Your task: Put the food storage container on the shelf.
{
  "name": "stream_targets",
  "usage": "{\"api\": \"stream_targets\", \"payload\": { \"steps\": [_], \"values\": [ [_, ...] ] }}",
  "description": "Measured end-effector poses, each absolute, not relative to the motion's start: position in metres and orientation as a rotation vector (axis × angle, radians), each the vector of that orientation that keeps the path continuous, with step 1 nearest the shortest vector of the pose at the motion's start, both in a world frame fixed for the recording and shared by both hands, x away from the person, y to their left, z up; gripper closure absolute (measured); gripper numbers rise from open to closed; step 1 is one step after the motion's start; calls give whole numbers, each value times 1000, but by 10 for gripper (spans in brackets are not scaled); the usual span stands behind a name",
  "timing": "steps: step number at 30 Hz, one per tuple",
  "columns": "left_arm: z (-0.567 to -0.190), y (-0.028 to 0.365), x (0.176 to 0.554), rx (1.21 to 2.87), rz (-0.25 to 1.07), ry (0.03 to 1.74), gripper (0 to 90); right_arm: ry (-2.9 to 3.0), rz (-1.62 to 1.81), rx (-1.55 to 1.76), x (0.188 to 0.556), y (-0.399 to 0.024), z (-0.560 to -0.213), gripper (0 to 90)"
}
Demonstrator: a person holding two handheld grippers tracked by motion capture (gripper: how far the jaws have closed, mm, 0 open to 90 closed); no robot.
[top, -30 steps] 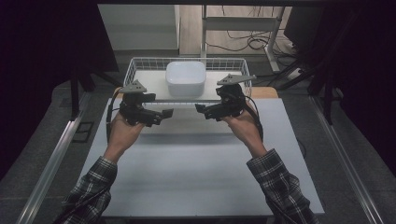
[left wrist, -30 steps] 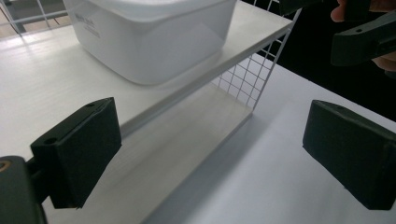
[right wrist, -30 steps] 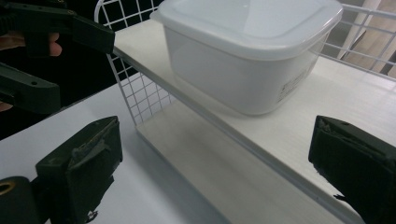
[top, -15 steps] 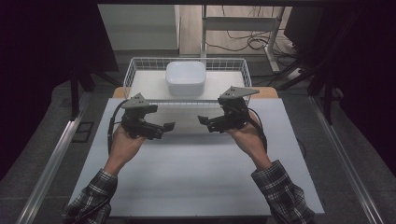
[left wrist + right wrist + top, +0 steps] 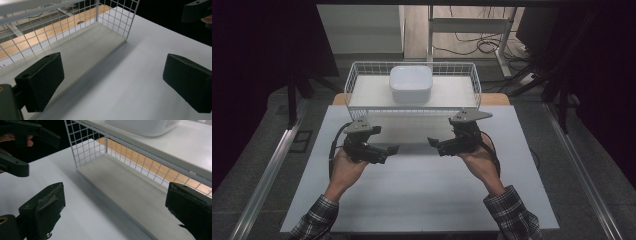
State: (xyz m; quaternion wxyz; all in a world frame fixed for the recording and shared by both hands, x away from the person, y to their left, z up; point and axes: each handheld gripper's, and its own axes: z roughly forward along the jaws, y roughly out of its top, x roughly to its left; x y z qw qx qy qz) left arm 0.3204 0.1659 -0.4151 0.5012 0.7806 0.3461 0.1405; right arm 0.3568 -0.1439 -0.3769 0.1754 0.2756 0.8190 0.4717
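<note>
- Nearest the camera in the high view, two forearms in plaid sleeves (image 5: 512, 212) enter from the bottom edge and reach forward over the white table (image 5: 422, 200).
- Left hand (image 5: 344, 167) grips the left gripper (image 5: 393, 149); its tips point toward the table's middle. Grey three-cornered plate (image 5: 362, 128) sits on top, and a black cable loops beside the wrist.
- Left gripper view: both black jaws stand wide apart over bare table, nothing between them. Spread, empty.
- Right hand (image 5: 477, 157) grips the right gripper (image 5: 432, 142), tips pointing inward to face the left one. The two sets of tips are near each other but apart, with bare table between.
- Right gripper view: both jaws are wide apart with worn pads; nothing is held. Spread, empty. The left gripper shows at the upper left of this view.
- Both grippers sit just in front of the wire basket (image 5: 362, 75), not touching it.
- Wire basket: white mesh walls, pale flat floor, standing at the far edge of the table. Both gripper views look through its mesh at a wooden surface (image 5: 50, 25) behind it.
- White rounded container (image 5: 411, 84) rests inside the basket, against the middle of its far wall. It is well apart from both grippers. Its lower edge appears at the top of the right gripper view.
- Beyond the basket: floor with a tangle of cables (image 5: 482, 45) and a metal frame leg (image 5: 430, 32). Dark surroundings on both sides.
</note>
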Motion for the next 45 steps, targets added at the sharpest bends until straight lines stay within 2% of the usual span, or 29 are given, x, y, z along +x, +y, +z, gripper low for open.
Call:
{"api": "stream_targets", "payload": {
  "steps": [18,38,45],
  "values": [
    [-455,167,301,1882,318,861,40,2323,1362,811,342,-159,-423,33],
    [-483,176,279,1890,368,866,34,2327,1318,818,314,-179,-444,44],
    [-483,182,266,1873,360,883,34,2312,1312,812,304,-189,-448,2]
  ]
}}
